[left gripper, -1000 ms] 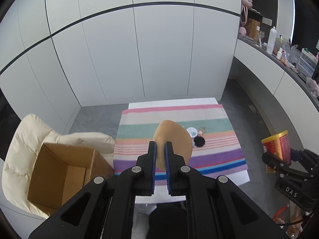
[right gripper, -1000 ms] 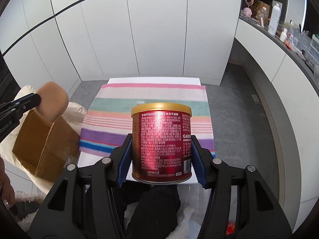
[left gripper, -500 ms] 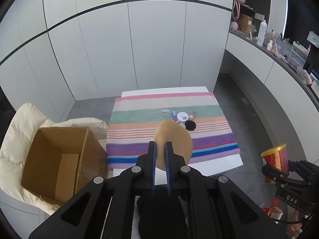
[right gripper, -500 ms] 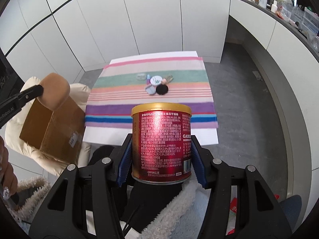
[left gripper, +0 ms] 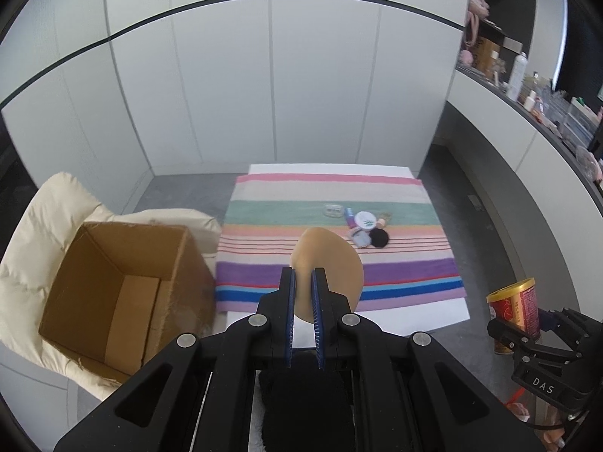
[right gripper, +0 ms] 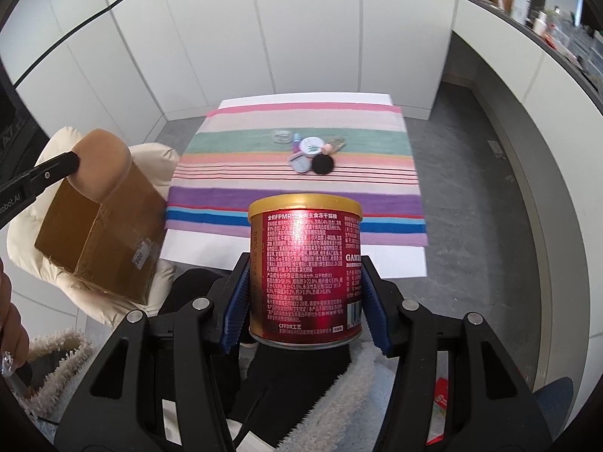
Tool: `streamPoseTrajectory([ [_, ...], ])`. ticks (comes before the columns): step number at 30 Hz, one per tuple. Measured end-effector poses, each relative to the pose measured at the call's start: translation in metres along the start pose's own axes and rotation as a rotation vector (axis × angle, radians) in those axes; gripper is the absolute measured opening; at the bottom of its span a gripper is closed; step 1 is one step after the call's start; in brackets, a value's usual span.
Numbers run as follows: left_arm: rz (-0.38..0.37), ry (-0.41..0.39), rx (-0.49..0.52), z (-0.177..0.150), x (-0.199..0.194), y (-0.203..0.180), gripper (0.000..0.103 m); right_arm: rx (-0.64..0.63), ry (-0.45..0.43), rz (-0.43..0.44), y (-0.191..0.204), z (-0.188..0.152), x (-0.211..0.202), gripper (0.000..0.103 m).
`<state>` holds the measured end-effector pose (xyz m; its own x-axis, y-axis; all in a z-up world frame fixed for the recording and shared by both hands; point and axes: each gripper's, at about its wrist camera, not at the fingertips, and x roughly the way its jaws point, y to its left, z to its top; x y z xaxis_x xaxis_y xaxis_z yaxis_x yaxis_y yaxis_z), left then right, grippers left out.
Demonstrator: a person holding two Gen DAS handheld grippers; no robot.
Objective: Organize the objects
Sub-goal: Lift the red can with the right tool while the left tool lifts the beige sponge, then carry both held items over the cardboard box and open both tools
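My left gripper (left gripper: 303, 277) is shut on a tan sponge pad (left gripper: 331, 267), held in the air in front of the striped table. In the right wrist view that tan sponge pad (right gripper: 101, 164) hangs over the cardboard box (right gripper: 101, 241). My right gripper (right gripper: 305, 263) is shut on a red can with a gold lid (right gripper: 306, 260), also seen as the red can (left gripper: 514, 307) at the right edge of the left wrist view. An open cardboard box (left gripper: 117, 293) rests on a cream cushion (left gripper: 41, 233) to the left. Small cosmetic items (left gripper: 363, 228) lie clustered on the striped cloth (left gripper: 331, 207).
White cabinet walls (left gripper: 264, 94) stand behind the table. A curved counter (left gripper: 527, 113) with bottles runs along the right. Grey floor (left gripper: 490, 233) lies right of the table. A person's dark trousers (right gripper: 286, 376) and a fleecy sleeve (right gripper: 56, 358) are below the grippers.
Both grippers have drawn back from the table, so more cloth and the small items show. The box has come further into the left wrist view. Both grips are unchanged.
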<state>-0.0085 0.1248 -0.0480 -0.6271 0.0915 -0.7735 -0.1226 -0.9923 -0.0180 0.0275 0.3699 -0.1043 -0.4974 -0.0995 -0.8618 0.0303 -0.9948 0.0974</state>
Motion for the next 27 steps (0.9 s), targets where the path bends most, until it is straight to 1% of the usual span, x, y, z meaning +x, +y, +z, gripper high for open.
streamPoseTrajectory([
  [7,0.049,0.009,-0.083,-0.009,-0.001,0.048,0.010,-0.123,0.016,0.050,0.060,0.013,0.015,0.056],
  [15,0.141,0.012,-0.203,-0.028,-0.012,0.121,0.010,-0.258,0.029,0.132,0.131,0.021,0.029,0.056],
  [20,0.201,0.014,-0.275,-0.046,-0.021,0.164,0.010,-0.357,0.036,0.190,0.182,0.019,0.035,0.056],
  [27,0.273,0.030,-0.350,-0.073,-0.032,0.216,0.010,-0.503,0.051,0.278,0.257,0.004,0.037,0.056],
])
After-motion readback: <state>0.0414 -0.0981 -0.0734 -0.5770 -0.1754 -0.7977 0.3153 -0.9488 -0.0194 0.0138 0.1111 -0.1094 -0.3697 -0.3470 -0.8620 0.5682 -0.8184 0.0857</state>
